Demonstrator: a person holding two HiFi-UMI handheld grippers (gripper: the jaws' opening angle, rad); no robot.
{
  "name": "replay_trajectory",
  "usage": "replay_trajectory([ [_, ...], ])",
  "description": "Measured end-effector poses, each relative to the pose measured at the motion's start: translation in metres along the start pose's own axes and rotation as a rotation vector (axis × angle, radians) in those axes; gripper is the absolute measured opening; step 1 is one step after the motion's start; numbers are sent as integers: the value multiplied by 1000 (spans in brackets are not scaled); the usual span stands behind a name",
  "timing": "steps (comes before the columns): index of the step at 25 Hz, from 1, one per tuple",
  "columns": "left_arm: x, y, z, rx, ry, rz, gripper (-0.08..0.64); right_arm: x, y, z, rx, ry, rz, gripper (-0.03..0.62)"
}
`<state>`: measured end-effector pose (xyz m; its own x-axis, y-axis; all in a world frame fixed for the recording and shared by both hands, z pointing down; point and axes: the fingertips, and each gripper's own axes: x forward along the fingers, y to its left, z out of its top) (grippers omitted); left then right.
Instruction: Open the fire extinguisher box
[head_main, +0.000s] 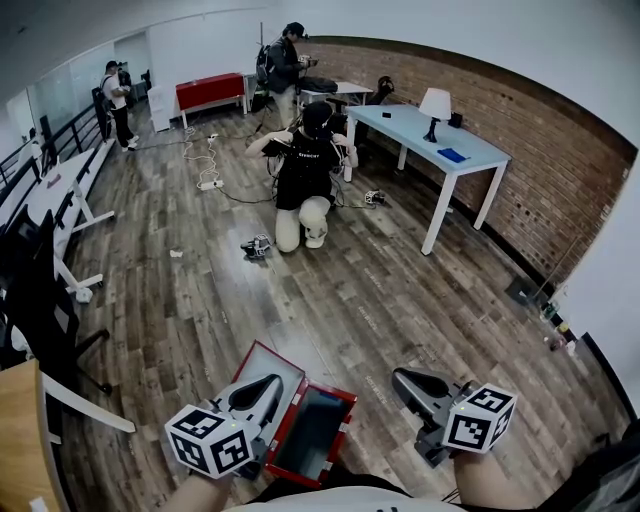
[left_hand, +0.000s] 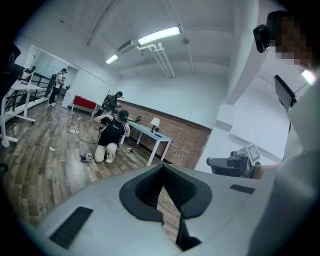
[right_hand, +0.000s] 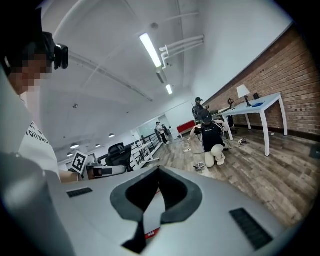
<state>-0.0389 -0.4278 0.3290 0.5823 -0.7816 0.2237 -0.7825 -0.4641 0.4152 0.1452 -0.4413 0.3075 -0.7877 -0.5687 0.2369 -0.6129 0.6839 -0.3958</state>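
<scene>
Free: bare floor (head_main: 400, 300) ahead; I see open passage there. Obstacles: red box (head_main: 340, 395) at my left claw (head_main: 268, 384), inboard of right claw (head_main: 402, 377); black chair (head_main: 35, 290) left; kneeling person (head_main: 305, 180) well ahead.

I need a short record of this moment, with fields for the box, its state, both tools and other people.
box: red fire extinguisher box, on the wood floor at the wearer's feet
state: open, inside visible
left tool: jaws together, empty, over the box's left side in the head view
right tool: jaws together, empty, right of the box, not touching it
other people: kneeling person near the white table
</scene>
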Motion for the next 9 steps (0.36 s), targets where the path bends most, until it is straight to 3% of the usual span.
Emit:
replay_trajectory([
  [9,-4,5,-2,-19,-5,7,8,2,-1,-4,8,3,0,9],
])
